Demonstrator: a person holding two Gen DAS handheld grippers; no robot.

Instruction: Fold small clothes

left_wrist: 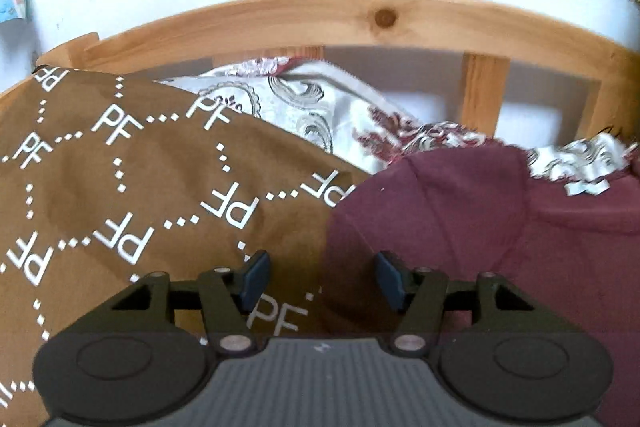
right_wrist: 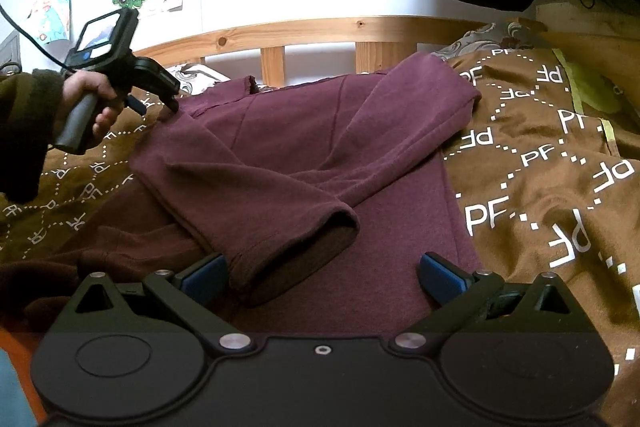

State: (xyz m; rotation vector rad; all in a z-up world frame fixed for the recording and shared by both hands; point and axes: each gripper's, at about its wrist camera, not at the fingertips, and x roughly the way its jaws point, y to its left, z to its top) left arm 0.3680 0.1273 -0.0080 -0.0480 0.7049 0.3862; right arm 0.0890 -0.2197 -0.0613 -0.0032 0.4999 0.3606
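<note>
Lying spread on a brown bedcover (right_wrist: 540, 163) printed with white "PF" letters: one maroon long-sleeved knit top (right_wrist: 304, 147), both sleeves folded across its body. Left gripper (left_wrist: 322, 279) is hovering at the top's shoulder edge, jaws apart, empty. Right gripper (right_wrist: 322, 281) is standing wide open, straddling a sleeve cuff. Pine bed rail (right_wrist: 312, 29) is running behind.

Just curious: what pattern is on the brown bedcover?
White "PF" letters linked by dotted diamond lines on the brown bedcover, clearest in the right wrist view.
</note>
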